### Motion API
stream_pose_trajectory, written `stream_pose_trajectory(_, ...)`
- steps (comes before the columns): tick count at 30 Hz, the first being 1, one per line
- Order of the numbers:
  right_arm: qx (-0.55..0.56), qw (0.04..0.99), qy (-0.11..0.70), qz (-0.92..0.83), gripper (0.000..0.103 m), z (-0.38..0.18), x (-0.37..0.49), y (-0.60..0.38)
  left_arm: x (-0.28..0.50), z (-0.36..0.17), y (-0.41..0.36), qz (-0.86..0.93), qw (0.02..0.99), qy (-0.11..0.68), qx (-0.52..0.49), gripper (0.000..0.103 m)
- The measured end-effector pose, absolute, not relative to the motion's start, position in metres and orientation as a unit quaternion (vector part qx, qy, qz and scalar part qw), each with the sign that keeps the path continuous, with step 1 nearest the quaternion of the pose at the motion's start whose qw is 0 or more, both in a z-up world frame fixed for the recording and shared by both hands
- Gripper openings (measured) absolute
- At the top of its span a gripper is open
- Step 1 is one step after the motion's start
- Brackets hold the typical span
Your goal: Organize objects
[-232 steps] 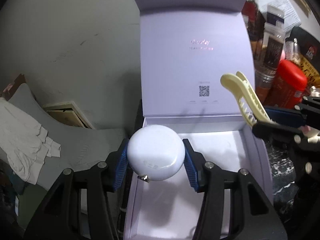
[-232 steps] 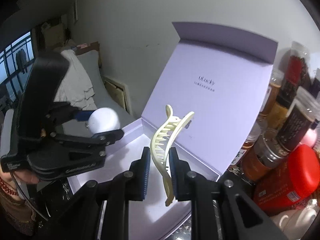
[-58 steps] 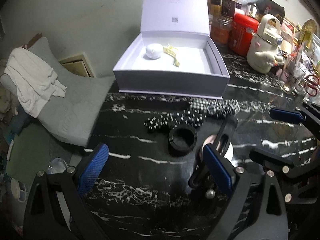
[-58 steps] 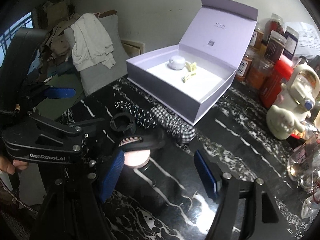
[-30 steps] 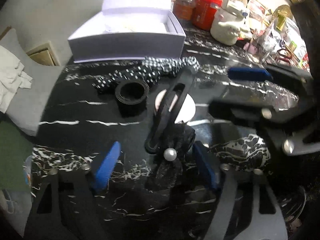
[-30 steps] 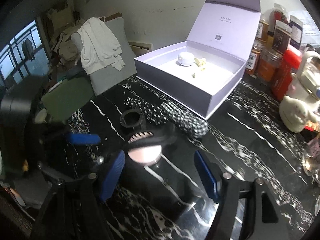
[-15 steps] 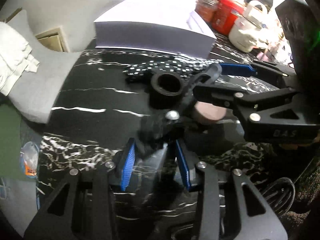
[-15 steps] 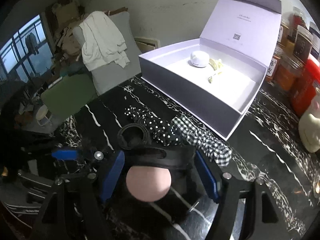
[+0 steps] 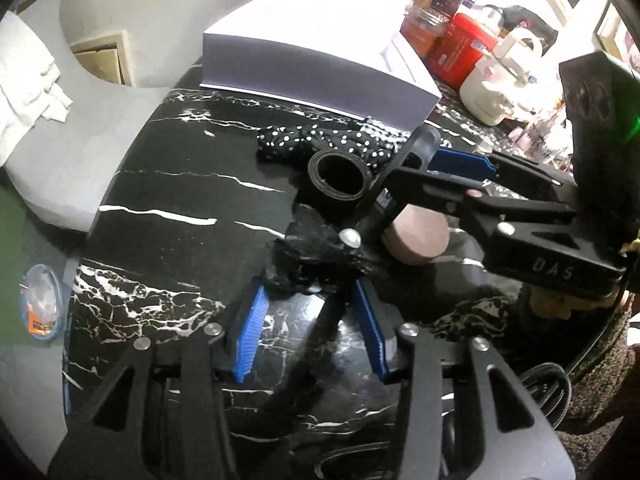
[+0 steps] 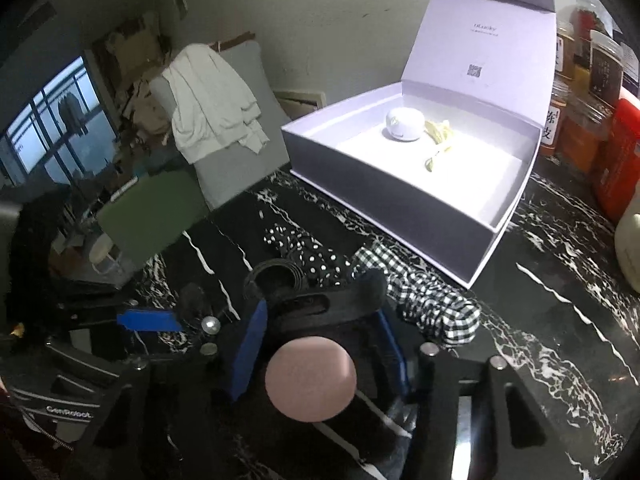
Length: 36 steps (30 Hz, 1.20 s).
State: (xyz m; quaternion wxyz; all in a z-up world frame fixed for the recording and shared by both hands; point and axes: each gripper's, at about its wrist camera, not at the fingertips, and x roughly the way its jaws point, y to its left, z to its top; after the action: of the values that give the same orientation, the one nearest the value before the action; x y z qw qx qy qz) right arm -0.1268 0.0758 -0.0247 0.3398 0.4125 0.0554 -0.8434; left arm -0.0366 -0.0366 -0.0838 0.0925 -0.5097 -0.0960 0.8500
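So the black hair clip (image 9: 384,192) is pinched from both ends: lacy bow end by the left gripper (image 9: 308,300), other end by the right gripper (image 10: 320,320), jaws just closed in.

Scrunchies (image 10: 432,304) and belt roll (image 9: 339,175) block the box (image 10: 404,200).
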Motion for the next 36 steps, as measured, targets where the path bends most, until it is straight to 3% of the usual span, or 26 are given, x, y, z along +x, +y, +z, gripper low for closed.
stream_pose_trajectory(10,0.416,0.349,0.058,-0.838,0.051,-0.022,-0.112,0.088,-0.034,-0.071,-0.028,0.870,0.092,-0.087,-0.477,0.073)
stream_pose_trajectory(26,0.426,0.328,0.061,-0.841,0.051,-0.018,-0.075,0.126,-0.043,-0.082,0.000,0.878,0.091,-0.001,-0.470,0.073)
stream_pose_trajectory(32,0.434,0.323,0.037,-0.840,0.051,-0.022,-0.070,0.141,-0.047,-0.089,0.002,0.873,0.102,-0.015,-0.477,0.073)
stream_pose_trajectory(36,0.438,0.318,0.029,-0.840,0.053,-0.027,-0.069,0.144,-0.046,-0.089,0.004,0.876,0.104,-0.013,-0.471,0.058)
